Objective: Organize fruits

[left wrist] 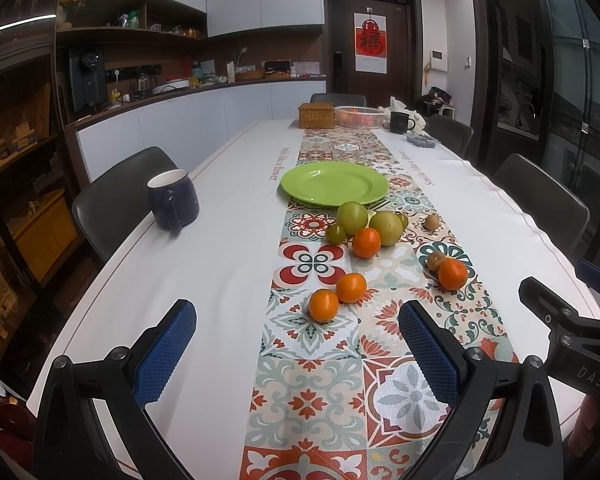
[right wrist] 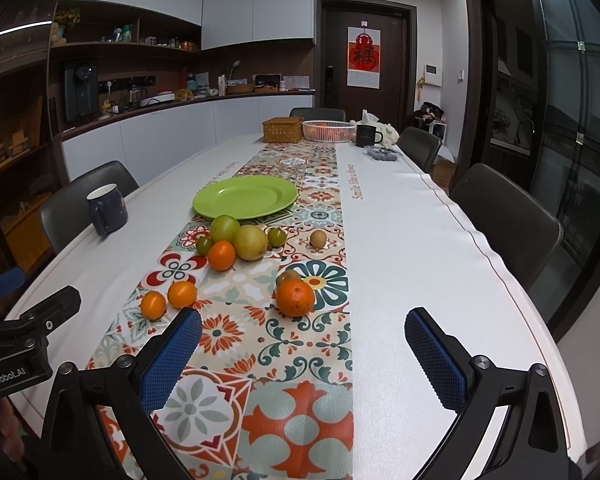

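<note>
An empty green plate [left wrist: 334, 182] [right wrist: 246, 197] lies on the patterned runner [left wrist: 320, 380] mid-table. Just in front of it sit two large green fruits [left wrist: 352, 213] [right wrist: 224, 228], smaller green ones and an orange [left wrist: 366, 243] [right wrist: 221, 255]. Nearer lie two small oranges side by side [left wrist: 323, 305] [right wrist: 153, 305], and to the right an orange [left wrist: 453, 274] [right wrist: 295, 298] touching a brown kiwi [left wrist: 435, 260] [right wrist: 288, 276]. Another kiwi [left wrist: 432, 222] [right wrist: 318, 238] lies alone. My left gripper [left wrist: 298, 354] hangs open just short of the two small oranges. My right gripper [right wrist: 304, 356] is open near the front orange.
A dark blue mug [left wrist: 173, 204] [right wrist: 107, 209] stands at the table's left edge. At the far end are a wicker box [left wrist: 317, 115], a white basket [left wrist: 360, 116], a black mug [left wrist: 400, 122] and a small tray. Dark chairs line both sides.
</note>
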A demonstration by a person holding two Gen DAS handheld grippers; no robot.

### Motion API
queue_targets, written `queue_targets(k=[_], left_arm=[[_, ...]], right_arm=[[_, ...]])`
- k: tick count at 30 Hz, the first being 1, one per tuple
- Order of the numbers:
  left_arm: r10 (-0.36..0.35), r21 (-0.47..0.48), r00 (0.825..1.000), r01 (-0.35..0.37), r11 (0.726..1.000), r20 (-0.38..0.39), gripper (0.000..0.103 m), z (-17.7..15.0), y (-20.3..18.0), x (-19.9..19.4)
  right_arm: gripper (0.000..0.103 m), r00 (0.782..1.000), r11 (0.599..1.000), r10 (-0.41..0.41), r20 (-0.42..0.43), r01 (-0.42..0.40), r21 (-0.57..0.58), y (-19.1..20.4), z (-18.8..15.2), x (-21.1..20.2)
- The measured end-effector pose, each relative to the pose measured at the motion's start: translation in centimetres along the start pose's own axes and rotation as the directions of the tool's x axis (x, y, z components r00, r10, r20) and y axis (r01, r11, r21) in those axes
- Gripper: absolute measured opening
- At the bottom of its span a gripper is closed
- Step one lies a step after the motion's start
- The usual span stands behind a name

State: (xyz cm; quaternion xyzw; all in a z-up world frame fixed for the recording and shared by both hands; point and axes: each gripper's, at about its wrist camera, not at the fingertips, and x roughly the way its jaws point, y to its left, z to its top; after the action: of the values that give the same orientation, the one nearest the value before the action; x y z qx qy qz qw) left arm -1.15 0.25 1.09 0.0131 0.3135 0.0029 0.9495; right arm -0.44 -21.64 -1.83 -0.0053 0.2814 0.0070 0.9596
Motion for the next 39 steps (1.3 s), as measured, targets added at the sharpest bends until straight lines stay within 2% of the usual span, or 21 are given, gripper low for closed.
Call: queue_targets(k=[5,16,24,27,35,39], left_arm=[[0.023,0.006,1.0,-0.023,1.0,-0.014,0.103,0.3,0.3,0.8],[0.005,0.015,0.995,-0.004,1.0,-0.096,0.088,-0.4,0.0,5.2],[-0.004,0.048,0.989,0.011,0.999,-0.149,0.078,-0.8,-0.5,8.8],[-0.009,0.063,0.986,0.02,0.998,-0.169,0.072,-0.9,-0.8,10.1],[-0.049,0.081,0.975,0.068,0.994,-0.215,0.059,-1.1,-1.5,12.7],[-0.065,0.083,0.973,0.085,0.993,-0.224,0.054,-1.0,-1.8,13.5]], right_arm=[[0.102,1.0,1.0,0.011,-0.028,-0.011,-0.007,0.0,-0.2,1.1],[0.099,0.995,0.999,0.009,-0.098,-0.013,-0.039,0.2,-0.4,5.1],[0.089,0.984,0.998,0.035,-0.176,-0.044,-0.049,0.5,-0.7,9.2],[0.082,0.978,0.997,0.047,-0.205,-0.058,-0.047,0.5,-0.7,10.8],[0.07,0.968,0.997,0.059,-0.244,-0.071,-0.042,0.7,-0.7,13.5],[0.068,0.966,0.997,0.06,-0.251,-0.072,-0.041,0.6,-0.5,14.3]])
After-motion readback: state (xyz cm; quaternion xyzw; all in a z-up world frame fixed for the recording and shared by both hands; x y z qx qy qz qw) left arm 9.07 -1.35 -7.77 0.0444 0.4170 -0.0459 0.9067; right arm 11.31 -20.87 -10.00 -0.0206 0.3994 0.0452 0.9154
